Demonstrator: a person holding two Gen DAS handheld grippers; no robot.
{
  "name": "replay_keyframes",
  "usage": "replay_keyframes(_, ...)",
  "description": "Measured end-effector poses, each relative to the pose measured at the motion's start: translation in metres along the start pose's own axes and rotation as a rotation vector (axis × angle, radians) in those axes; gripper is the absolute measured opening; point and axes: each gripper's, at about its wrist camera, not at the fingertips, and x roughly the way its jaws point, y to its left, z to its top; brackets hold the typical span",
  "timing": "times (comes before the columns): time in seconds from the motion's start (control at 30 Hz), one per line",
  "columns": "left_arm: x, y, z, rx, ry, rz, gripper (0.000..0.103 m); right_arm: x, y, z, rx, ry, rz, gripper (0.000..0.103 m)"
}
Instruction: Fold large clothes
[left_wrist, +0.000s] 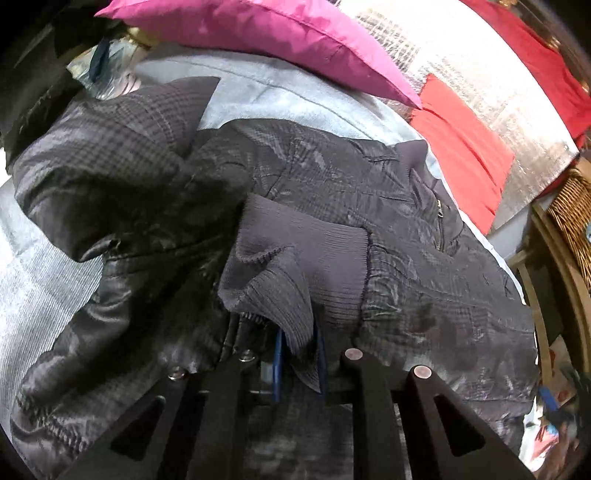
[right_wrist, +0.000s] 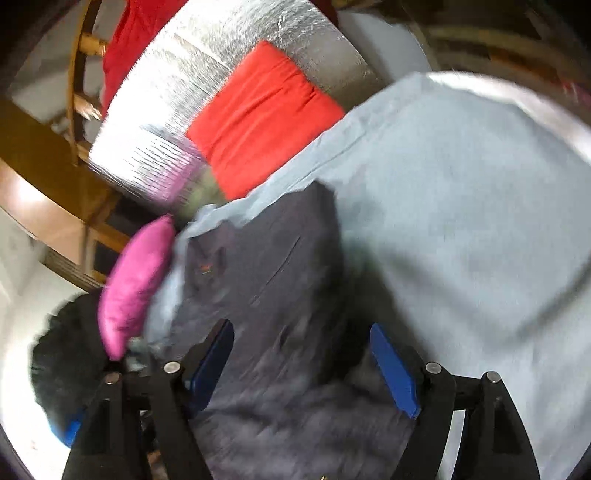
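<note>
Dark checked jacket (left_wrist: 306, 206) lies crumpled on pale blue bed sheet (left_wrist: 258, 96); left gripper (left_wrist: 299, 365) jaws clamp ribbed cuff (left_wrist: 295, 258), likely to draw sleeve inward; right gripper (right_wrist: 303, 365) jaws wide above jacket, holding nothing; magenta pillow (left_wrist: 266, 40) beyond.

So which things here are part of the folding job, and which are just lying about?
Job:
dark checked padded jacket
its ribbed knit cuff, clamped in the left gripper
open right gripper

Lying about:
magenta cushion
red cushion
silver quilted cover
pale blue sheet
</note>
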Motion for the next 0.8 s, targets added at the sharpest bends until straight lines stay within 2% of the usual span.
replay_keyframes(0.03,0.001,0.000,0.000,0.003,-0.006,-0.007,0.017,0.012,-0.001,0.009,-0.024,0.011,-0.031,0.079)
replay_keyframes(0.07,0.001,0.001,-0.001,0.005,-0.015,-0.018,0.017,0.032,-0.004,0.016,-0.039,0.060,-0.061,0.076)
replay_keyframes(0.13,0.001,0.004,-0.003,0.003,-0.029,-0.034,0.017,0.063,-0.007,0.021,-0.073,0.166,-0.085,0.059)
replay_keyframes(0.17,0.001,0.004,-0.003,0.003,-0.032,-0.039,0.018,0.071,-0.002,0.020,-0.107,0.187,-0.092,0.036)
replay_keyframes(0.2,0.001,0.003,-0.003,0.007,-0.031,-0.037,0.019,0.078,0.004,0.016,-0.174,0.203,-0.139,0.024)
replay_keyframes(0.27,-0.001,-0.004,0.001,0.036,-0.009,-0.023,0.024,0.076,0.007,0.016,-0.195,0.169,-0.187,0.014)
replay_keyframes(0.3,-0.002,-0.007,0.002,0.045,-0.011,-0.008,0.025,0.065,0.008,0.020,-0.185,0.105,-0.208,0.009)
replay_keyframes(0.33,-0.001,-0.010,0.003,0.041,-0.020,-0.001,0.025,0.057,0.009,0.024,-0.187,0.048,-0.251,0.009)
replay_keyframes(0.37,0.000,-0.009,0.002,0.039,-0.029,0.002,0.026,0.056,0.008,0.025,-0.186,0.039,-0.270,0.008)
replay_keyframes(0.43,0.006,-0.010,-0.002,0.055,-0.035,0.013,0.026,0.072,0.001,0.022,-0.193,0.158,-0.235,0.008)
replay_keyframes(0.5,0.005,-0.015,-0.001,0.071,-0.032,0.030,0.027,0.066,-0.002,0.017,-0.199,0.138,-0.232,0.010)
replay_keyframes(0.53,0.006,-0.016,0.000,0.075,-0.030,0.034,0.027,0.053,-0.004,0.017,-0.160,0.090,-0.188,0.012)
replay_keyframes(0.57,0.006,-0.016,0.000,0.077,-0.030,0.034,0.027,0.044,-0.005,0.016,-0.142,0.068,-0.167,0.026)
replay_keyframes(0.6,0.006,-0.016,0.000,0.076,-0.032,0.031,0.027,0.035,-0.005,0.015,-0.123,0.050,-0.149,0.067)
replay_keyframes(0.63,0.005,-0.015,0.000,0.074,-0.034,0.026,0.027,0.026,-0.005,0.013,-0.096,0.035,-0.129,0.089)
replay_keyframes(0.67,0.005,-0.014,-0.001,0.070,-0.035,0.021,0.027,0.018,-0.005,0.010,-0.077,0.013,-0.124,0.103)
replay_keyframes(0.7,0.004,-0.013,-0.001,0.066,-0.034,0.016,0.027,0.012,-0.001,0.006,-0.095,-0.005,-0.130,0.103)
replay_keyframes(0.8,0.005,-0.011,-0.001,0.056,-0.035,0.001,0.028,0.017,0.011,-0.006,-0.226,0.051,-0.208,0.101)
